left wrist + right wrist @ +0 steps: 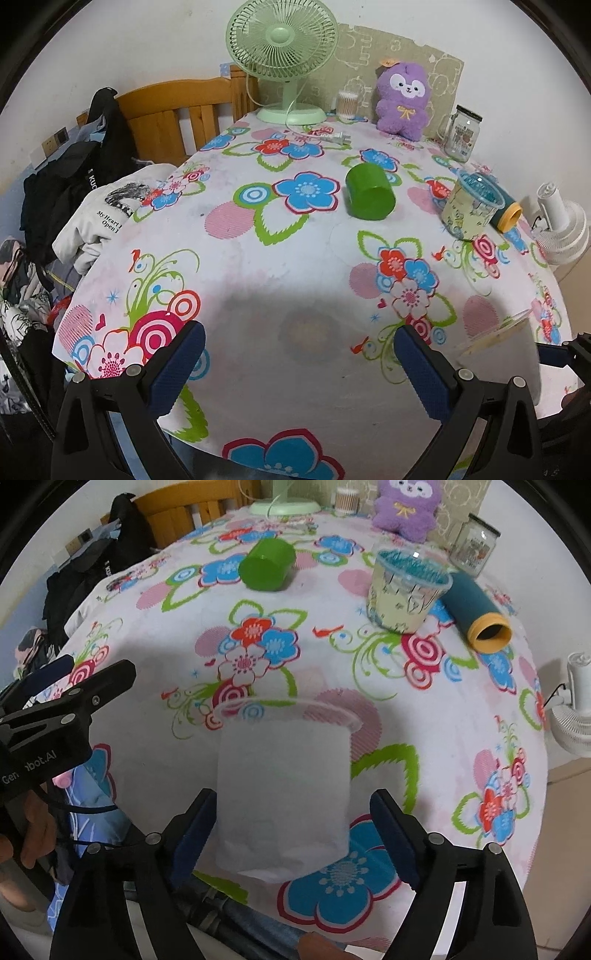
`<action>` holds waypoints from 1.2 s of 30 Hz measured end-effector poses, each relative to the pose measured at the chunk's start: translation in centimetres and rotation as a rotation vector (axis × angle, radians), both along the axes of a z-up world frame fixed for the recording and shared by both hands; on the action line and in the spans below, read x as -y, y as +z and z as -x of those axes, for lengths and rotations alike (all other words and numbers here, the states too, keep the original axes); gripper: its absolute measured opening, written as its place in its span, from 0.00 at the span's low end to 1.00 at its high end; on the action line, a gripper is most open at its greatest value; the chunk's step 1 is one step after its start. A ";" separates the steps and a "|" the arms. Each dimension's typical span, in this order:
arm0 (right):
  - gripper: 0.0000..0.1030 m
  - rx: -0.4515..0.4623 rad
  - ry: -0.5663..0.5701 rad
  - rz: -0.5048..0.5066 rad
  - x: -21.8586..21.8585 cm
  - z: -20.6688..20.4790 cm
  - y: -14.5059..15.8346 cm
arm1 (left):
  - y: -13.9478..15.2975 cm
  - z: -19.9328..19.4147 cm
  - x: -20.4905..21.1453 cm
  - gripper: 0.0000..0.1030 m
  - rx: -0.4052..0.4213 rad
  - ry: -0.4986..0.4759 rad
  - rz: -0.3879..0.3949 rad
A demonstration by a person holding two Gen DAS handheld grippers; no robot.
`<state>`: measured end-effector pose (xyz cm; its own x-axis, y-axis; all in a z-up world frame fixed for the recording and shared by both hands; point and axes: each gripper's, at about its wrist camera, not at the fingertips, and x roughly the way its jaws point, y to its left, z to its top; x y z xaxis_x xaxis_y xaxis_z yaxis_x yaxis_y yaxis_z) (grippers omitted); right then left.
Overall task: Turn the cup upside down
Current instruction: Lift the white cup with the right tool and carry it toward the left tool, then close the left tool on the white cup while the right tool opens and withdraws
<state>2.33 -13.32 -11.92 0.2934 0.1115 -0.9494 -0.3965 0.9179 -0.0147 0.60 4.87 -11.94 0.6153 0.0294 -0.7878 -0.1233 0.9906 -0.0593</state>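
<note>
A frosted clear plastic cup [284, 794] stands upright, mouth up, on the flowered tablecloth [424, 709] near the front edge. My right gripper [291, 834] is open, its blue-padded fingers on either side of the cup's lower half; the left finger looks close to the wall, the right one stands apart. In the left wrist view only the cup's rim [491, 334] shows at the right. My left gripper [299, 365] is open and empty above the table's front edge; it also shows at the left of the right wrist view [74, 686].
A green cup [369, 192] lies on its side mid-table. A patterned clear cup [472, 206] stands at the right beside a lying teal tube [476, 609]. A green fan [284, 62], purple plush [402, 96] and glass jar [461, 134] stand at the back. Clothes lie left.
</note>
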 end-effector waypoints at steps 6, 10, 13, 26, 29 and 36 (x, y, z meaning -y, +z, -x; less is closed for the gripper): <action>0.87 0.095 -0.008 -0.022 2.3 0.5 3.0 | 1.4 -0.1 1.7 1.00 0.014 -0.035 0.003; 0.88 0.156 -0.053 -0.049 5.2 0.9 5.3 | 1.9 -0.1 3.4 1.00 0.014 -0.071 0.003; 0.90 0.186 -0.081 -0.055 7.2 1.3 6.2 | 2.5 -0.2 5.3 1.00 0.008 -0.112 0.016; 0.91 0.156 -0.240 -0.085 16.3 1.8 4.2 | 2.5 -0.3 12.8 1.00 -0.049 -0.241 0.043; 0.91 0.148 -0.258 -0.067 17.5 2.3 3.4 | 1.6 -0.7 14.3 1.00 -0.081 -0.260 0.039; 0.91 0.121 -0.284 -0.077 19.4 2.6 1.9 | -0.8 -1.1 16.2 1.00 -0.148 -0.274 0.040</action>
